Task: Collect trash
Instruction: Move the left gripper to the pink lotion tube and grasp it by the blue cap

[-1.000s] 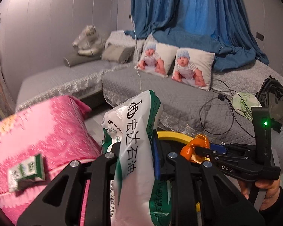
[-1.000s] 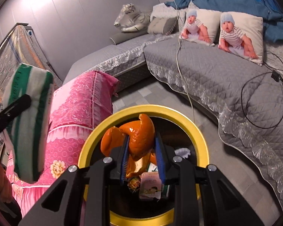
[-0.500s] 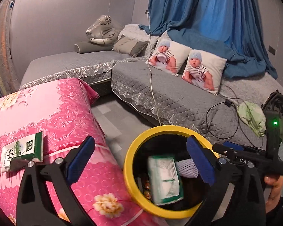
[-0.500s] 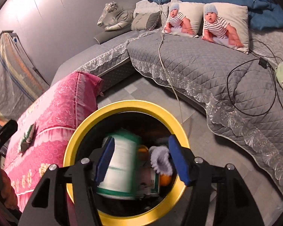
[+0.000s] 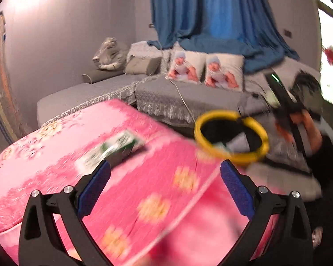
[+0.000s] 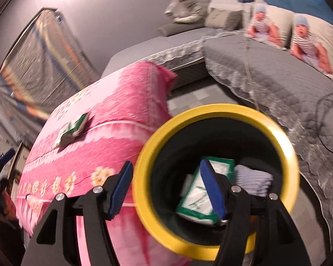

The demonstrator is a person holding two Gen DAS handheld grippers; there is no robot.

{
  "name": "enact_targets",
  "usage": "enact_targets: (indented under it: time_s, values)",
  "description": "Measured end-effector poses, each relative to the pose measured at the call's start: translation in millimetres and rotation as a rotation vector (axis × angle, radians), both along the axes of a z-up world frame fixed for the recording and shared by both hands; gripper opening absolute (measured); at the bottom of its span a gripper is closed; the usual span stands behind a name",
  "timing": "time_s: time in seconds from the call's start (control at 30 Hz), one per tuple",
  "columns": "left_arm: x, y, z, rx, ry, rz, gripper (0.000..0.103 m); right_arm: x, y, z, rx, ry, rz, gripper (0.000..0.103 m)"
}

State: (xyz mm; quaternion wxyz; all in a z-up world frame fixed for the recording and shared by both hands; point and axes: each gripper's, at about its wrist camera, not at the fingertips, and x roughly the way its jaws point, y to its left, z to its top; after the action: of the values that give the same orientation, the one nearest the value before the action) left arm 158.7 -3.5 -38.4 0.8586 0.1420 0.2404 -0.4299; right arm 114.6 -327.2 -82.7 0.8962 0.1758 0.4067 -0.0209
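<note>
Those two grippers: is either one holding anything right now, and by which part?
Nothing is held. The left gripper and right gripper are both open and empty.

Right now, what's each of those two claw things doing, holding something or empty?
Left gripper: jaws wide open, empty, just opened.
Right gripper: jaws open, empty, just opened, by the yellow-rimmed bin.

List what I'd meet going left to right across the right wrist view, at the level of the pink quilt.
Green-and-white carton lying on the pink quilt → yellow-rimmed trash bin, with a green-and-white packet inside → grey quilted sofa.
</note>
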Motion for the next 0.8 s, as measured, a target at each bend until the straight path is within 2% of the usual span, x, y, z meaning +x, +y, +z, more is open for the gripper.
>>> enact_targets:
  time_s: [0.1, 0.3, 0.47, 0.6, 0.7, 0.8]
  values:
    - [-15, 54, -13, 0.067, -0.012, -0.070, 0.095, 12, 23, 4, -0.013, 0.010, 0.038, 0.060]
    - [-10, 111, -41, 0.117, 0.095, -0.204, 0.094, 31, 71, 17, -0.036, 0.013, 0.106, 0.060]
    - [-15, 116, -57, 0.153, 0.096, -0.330, 0.094, 46, 102, 24, -0.075, 0.032, 0.144, 0.060]
    - [-3, 115, -72, 0.182, 0.138, -0.350, 0.093, 55, 118, 24, -0.094, 0.045, 0.165, 0.060]
    - [8, 114, -78, 0.197, 0.172, -0.353, 0.075, 60, 127, 22, -0.099, 0.054, 0.185, 0.060]
    - [15, 112, -83, 0.202, 0.193, -0.355, 0.073, 62, 132, 21, -0.106, 0.059, 0.196, 0.060]
